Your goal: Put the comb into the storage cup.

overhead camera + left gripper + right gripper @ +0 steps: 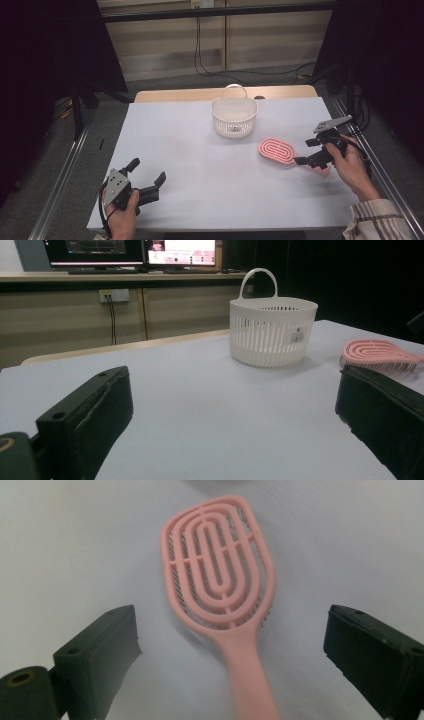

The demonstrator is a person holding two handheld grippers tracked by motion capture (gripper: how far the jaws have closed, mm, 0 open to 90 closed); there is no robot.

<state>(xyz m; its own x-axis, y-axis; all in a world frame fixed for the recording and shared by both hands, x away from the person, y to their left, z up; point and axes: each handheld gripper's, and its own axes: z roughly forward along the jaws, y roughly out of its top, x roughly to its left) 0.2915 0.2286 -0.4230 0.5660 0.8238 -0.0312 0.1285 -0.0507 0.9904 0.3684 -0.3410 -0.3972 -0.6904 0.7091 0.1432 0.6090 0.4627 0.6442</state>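
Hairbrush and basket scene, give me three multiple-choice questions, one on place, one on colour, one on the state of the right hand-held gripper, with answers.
1. Where does the hairbrush lie?
A. inside the basket
B. on the table, in front of the basket and to its right
C. at the table's left edge

2. What colour is the basket?
A. white
B. pink
C. black

3. How is the right hand-held gripper?
A. shut on the brush handle
B. shut on nothing
C. open, a jaw on either side of the handle

Answers:
1 B, the high view shows it flat on the table, nearer the person than the basket.
2 A, white in the high view and the left gripper view.
3 C, the right gripper view shows both jaws apart, clear of the handle.
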